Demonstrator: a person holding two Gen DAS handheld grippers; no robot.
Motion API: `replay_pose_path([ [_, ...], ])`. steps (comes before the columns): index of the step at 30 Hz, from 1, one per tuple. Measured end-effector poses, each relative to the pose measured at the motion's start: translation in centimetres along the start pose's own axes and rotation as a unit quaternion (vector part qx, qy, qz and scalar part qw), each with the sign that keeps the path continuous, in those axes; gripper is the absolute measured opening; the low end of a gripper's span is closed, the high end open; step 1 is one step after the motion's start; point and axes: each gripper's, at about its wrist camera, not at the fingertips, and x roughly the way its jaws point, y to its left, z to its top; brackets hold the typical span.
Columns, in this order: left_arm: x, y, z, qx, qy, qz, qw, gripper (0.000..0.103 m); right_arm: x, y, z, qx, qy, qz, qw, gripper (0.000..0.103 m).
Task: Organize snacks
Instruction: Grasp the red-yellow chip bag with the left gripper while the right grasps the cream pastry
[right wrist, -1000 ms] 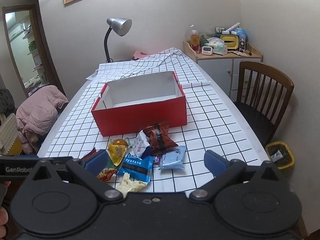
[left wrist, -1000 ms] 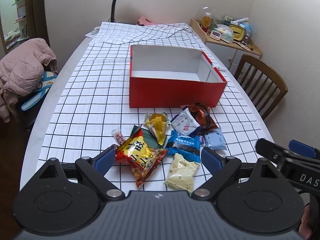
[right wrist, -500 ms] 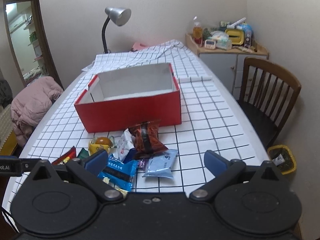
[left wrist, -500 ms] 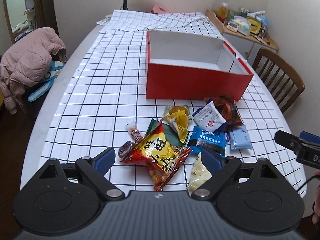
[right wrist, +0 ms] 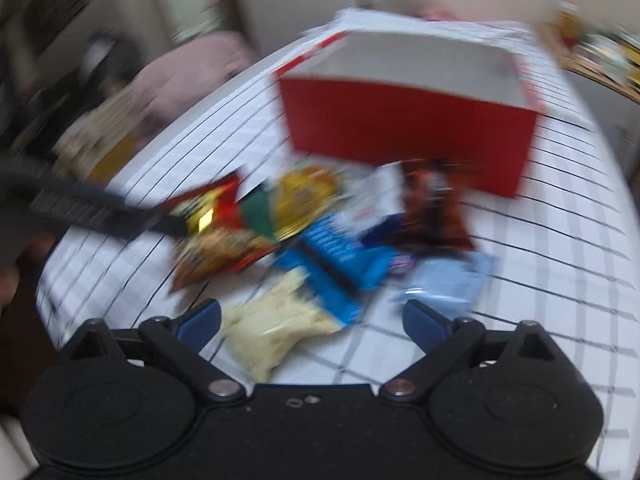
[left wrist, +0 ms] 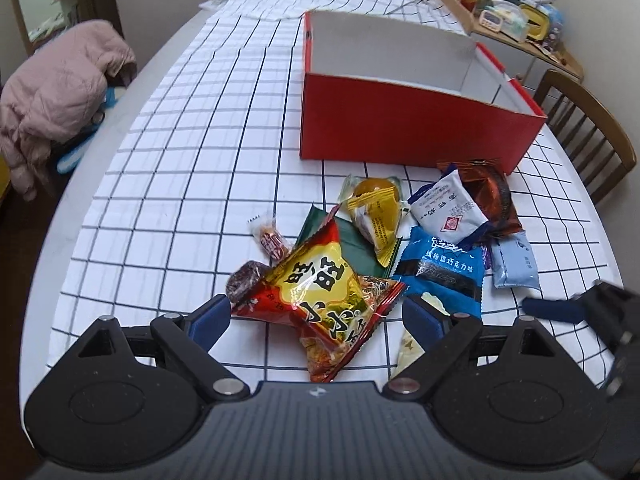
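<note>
A pile of snack packets lies on the checked tablecloth (left wrist: 192,152) in front of an open red box (left wrist: 400,132) (right wrist: 400,128). My left gripper (left wrist: 318,316) is open just over the pile's near edge. A red-and-yellow packet (left wrist: 320,292) lies between its fingers, and the pads do not press it. My right gripper (right wrist: 312,318) is over the pile's right side and its jaws are closing. A pale yellow packet (right wrist: 276,320) lies between them, not gripped. This view is blurred. Behind lie a blue chocolate packet (left wrist: 440,268), a white packet (left wrist: 444,210) and a brown packet (left wrist: 488,196).
A pink jacket (left wrist: 56,92) hangs on a seat off the table's left edge. A wooden chair (left wrist: 584,132) stands at the right. A cluttered side cabinet (left wrist: 516,24) is at the back right. Small wrapped candies (left wrist: 270,238) lie left of the pile.
Both grippers have come down and closer to the snack pile. The red-and-yellow packet now sits between the left fingers. The right view has rolled and blurred, with the pale packet between its fingers.
</note>
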Motion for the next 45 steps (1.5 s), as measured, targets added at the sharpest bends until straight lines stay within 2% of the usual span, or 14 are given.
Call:
replay_pose_path([
  [2, 0.6, 0.2, 0.3, -0.018, 0.010, -0.005, 0.9998, 0.093, 0.9, 1.2, 0.0, -0.039, 0.008, 0.007, 0.999, 0.092],
  [6, 1.8, 0.9, 1.1, -0.067, 0.033, -0.011, 0.9971, 0.093, 2.3, 2.3, 0.1, -0.069, 0.026, 0.022, 0.997, 0.088],
  [10, 3.2, 2.1, 1.8, -0.118, 0.054, -0.013, 0.9915, 0.093, 2.8, 2.0, 0.7, -0.074, 0.031, 0.025, 0.996, 0.087],
  [15, 4.7, 3.1, 2.2, -0.159, 0.079, -0.024, 0.9837, 0.093, 3.2, 2.1, 0.9, -0.080, 0.044, 0.053, 0.994, 0.086],
  [19, 5.5, 3.2, 2.5, -0.167, 0.091, -0.030, 0.9814, 0.092, 3.1, 2.0, 1.0, -0.094, 0.053, 0.066, 0.992, 0.085],
  [22, 5.9, 3.1, 2.4, -0.167, 0.100, -0.035, 0.9802, 0.086, 3.9, 2.2, 1.0, -0.120, 0.062, 0.041, 0.990, 0.083],
  [27, 6.1, 3.0, 2.4, -0.163, 0.102, -0.037, 0.9806, 0.084, 4.5, 1.7, 1.4, -0.110, 0.072, 0.044, 0.990, 0.077],
  [33, 6.2, 2.9, 2.5, -0.161, 0.105, -0.045, 0.9804, 0.073, 4.7, 3.3, 1.4, -0.143, 0.078, 0.030, 0.986, 0.066],
  [37, 6.0, 2.8, 2.3, -0.155, 0.104, -0.050, 0.9811, 0.062, 4.4, 3.8, 1.3, -0.159, 0.076, 0.022, 0.984, 0.060],
  [45, 5.2, 3.5, 1.8, -0.155, 0.101, -0.056, 0.9811, 0.056, 3.8, 3.8, 1.4, -0.133, 0.065, 0.013, 0.989, 0.054],
])
